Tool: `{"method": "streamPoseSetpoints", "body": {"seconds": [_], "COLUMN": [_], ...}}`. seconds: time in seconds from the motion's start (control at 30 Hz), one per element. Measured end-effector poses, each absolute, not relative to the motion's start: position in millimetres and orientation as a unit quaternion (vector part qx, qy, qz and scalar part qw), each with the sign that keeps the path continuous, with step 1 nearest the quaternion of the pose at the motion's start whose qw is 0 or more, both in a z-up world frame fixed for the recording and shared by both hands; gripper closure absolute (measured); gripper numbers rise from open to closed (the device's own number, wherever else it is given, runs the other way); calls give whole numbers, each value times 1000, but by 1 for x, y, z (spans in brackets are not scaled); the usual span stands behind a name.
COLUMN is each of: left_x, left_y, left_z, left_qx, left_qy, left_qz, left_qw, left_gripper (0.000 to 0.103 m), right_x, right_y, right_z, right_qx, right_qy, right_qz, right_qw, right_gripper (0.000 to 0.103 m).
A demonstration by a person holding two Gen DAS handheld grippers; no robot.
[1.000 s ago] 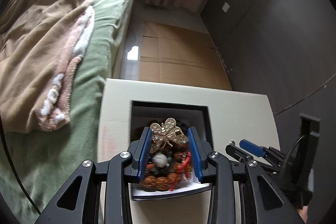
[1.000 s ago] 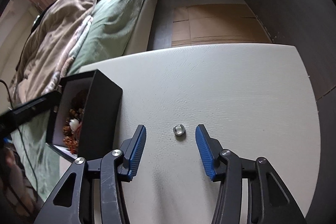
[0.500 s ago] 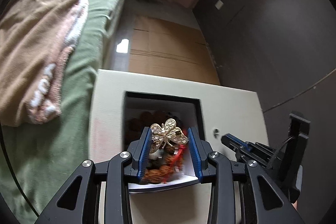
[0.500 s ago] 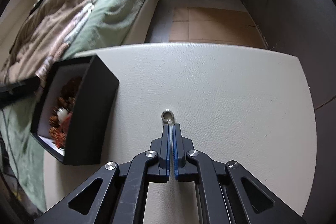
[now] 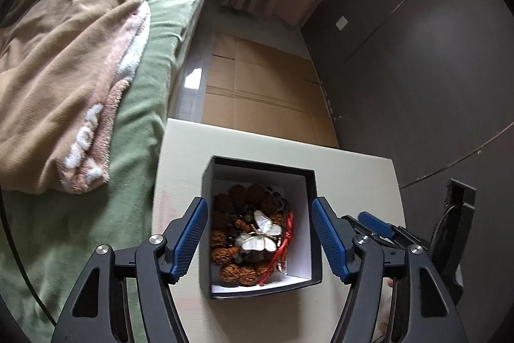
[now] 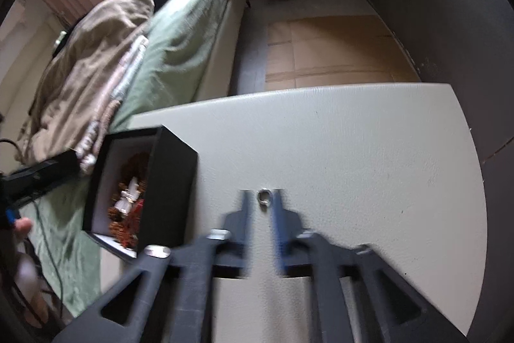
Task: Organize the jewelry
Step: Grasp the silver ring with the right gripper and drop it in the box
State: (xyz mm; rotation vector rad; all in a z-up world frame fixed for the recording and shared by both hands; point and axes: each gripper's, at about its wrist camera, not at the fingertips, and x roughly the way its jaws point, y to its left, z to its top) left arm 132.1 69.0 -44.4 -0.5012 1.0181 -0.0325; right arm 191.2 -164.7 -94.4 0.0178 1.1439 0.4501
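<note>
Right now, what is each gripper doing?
Left gripper: open, just opened; mother-of-pearl butterfly brooch lies in the black box.
Right gripper: open, just opened around small silver ring.

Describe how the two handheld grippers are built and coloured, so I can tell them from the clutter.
Both match: the left gripper and right gripper have black angular frames with triangular cut-outs, silver pivot bolts and ribbed blue pads. A thin black cable trails by the left one. No sleeves are visible.

Left gripper [image 5: 258,241] jaws just opened wide, butterfly brooch [image 5: 259,236] dropped free into the black box [image 5: 258,164] (pearly side up), right gripper [image 6: 262,209] jaws just reopened, silver ring [image 6: 264,197] on the table between them at 12 o'clock
</note>
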Motion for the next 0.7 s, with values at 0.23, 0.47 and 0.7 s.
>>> {"method": "streamPoseSetpoints", "body": {"seconds": [0.23, 0.47, 0.7], "left_x": [129, 126, 121], "left_y": [87, 99, 101], "left_z": [-40, -41, -40], "left_qx": [-245, -258, -257], "left_qy": [472, 471, 470], "left_qz": [-1, 2, 0], "left_qw": [847, 844, 844], "left_gripper": [23, 23, 23], "right_x": [194, 187, 189], "right_y": [-155, -130, -141], "right_z": [-103, -118, -108], "right_qx": [-19, -95, -39], "right_qy": [525, 518, 515], "right_qz": [198, 190, 216], "right_qw": [828, 829, 829], "right_gripper": [48, 82, 89]}}
